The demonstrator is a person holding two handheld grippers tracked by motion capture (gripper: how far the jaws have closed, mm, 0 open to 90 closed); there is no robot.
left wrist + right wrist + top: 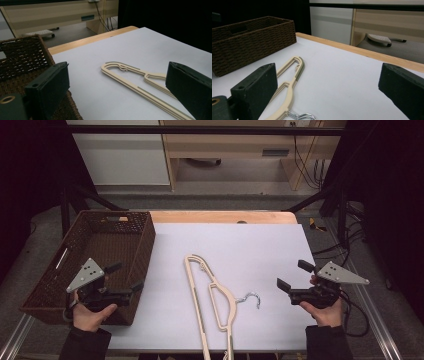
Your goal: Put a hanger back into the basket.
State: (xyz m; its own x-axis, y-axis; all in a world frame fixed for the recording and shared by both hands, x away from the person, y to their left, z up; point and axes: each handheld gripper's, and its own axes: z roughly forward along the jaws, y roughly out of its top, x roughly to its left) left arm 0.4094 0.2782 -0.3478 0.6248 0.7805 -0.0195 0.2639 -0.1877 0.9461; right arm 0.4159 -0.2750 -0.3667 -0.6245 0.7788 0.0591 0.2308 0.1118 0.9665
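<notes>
Nearest the high camera, two forearms come up from the bottom edge, each hand holding a gripper with jaws spread wide and nothing between them. Between the hands lies a cream hanger (212, 297) flat on the white table sheet (250, 245), its long axis running from the near edge away toward the far side, slightly tilted, with its metal hook (250, 297) curling out toward the person's right. The right gripper (291, 276) hovers just past that hook, well clear of it, jaws pointing inward across the table; in its own view the hook (302, 116) sits low between the two black jaws. The left gripper (124, 278) hangs over the near corner of the brown woven basket (107, 237), with the hanger's long bar (140, 87) lying off toward its right jaw. Judging by the gaps, the right hand is the nearer one to the hook end, while the left is about as close to the straight bar; a grasp would mean reaching inward and down, across the long axis.
</notes>
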